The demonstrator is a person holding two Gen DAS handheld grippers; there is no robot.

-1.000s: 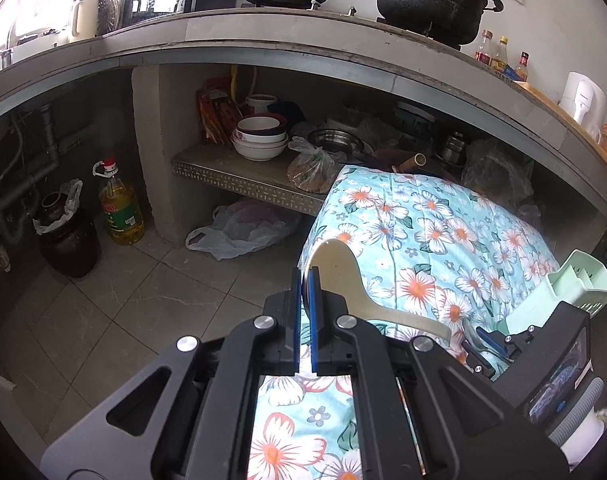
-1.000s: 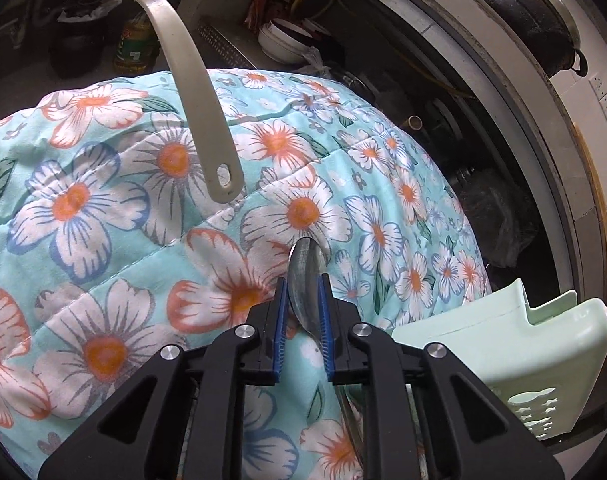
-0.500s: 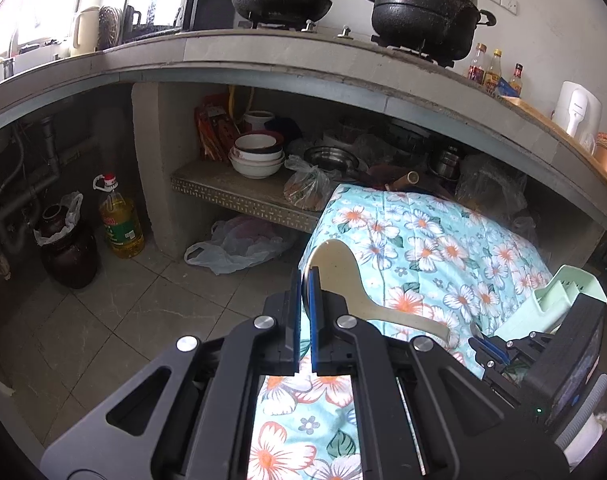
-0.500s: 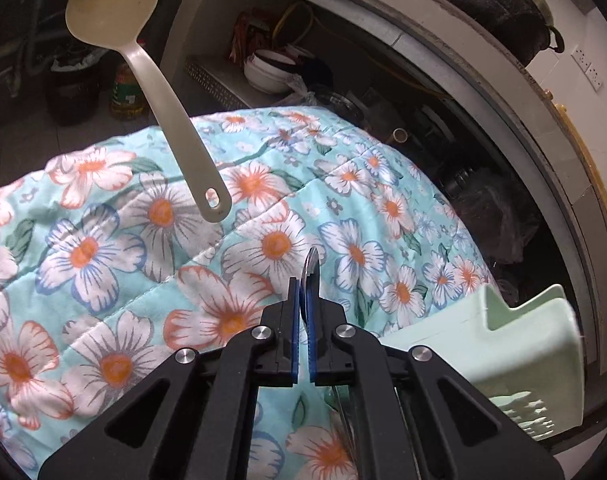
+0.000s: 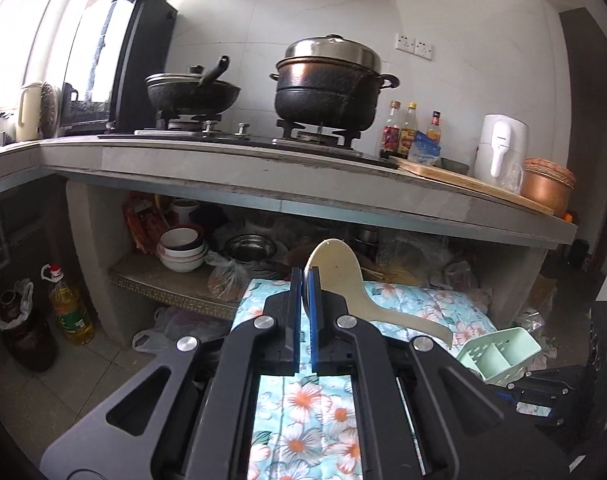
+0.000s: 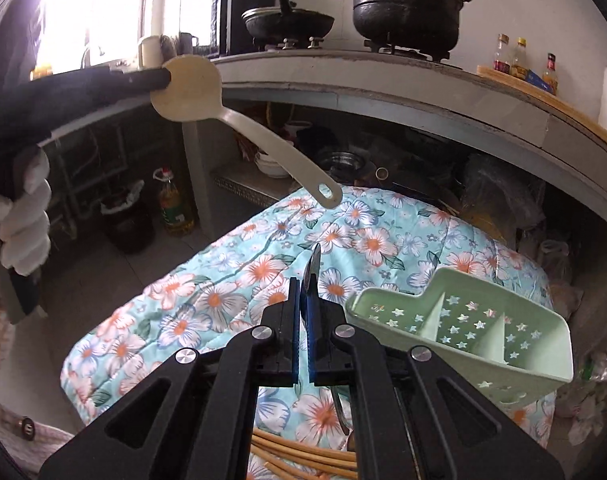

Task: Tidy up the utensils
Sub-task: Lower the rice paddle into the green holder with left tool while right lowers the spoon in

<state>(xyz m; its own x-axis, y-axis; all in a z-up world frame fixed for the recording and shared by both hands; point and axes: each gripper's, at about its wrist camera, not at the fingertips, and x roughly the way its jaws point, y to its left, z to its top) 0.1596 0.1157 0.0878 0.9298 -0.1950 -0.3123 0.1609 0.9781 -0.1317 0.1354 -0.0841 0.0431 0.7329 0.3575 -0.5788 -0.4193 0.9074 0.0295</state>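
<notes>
My left gripper (image 5: pixel 304 280) is shut on the head of a cream plastic rice paddle (image 5: pixel 343 280), whose handle slants down to the right. In the right wrist view the same paddle (image 6: pixel 239 120) hangs in the air at upper left, clamped by the left gripper (image 6: pixel 163 78). My right gripper (image 6: pixel 305 284) is shut on a metal spoon (image 6: pixel 313 264), held edge-on above the floral quilt (image 6: pixel 223 292); its handle hangs below the jaws. A pale green divided utensil holder (image 6: pixel 463 320) lies tilted on the quilt just right of the right gripper, seen too in the left wrist view (image 5: pixel 499 354).
A concrete counter (image 5: pixel 263 176) carries a wok (image 5: pixel 191 94), a large black pot (image 5: pixel 327 88), bottles and a white kettle (image 5: pixel 499 148). Bowls (image 5: pixel 181 250) and bags fill the shelf below. An oil bottle (image 5: pixel 69 308) stands on the tiled floor. A gloved hand (image 6: pixel 23 224) shows at left.
Both grippers have risen and tipped up, so the counter top and pots now show. The right jaws closed tight on the spoon and lifted it off the quilt. The paddle rose with the left gripper.
</notes>
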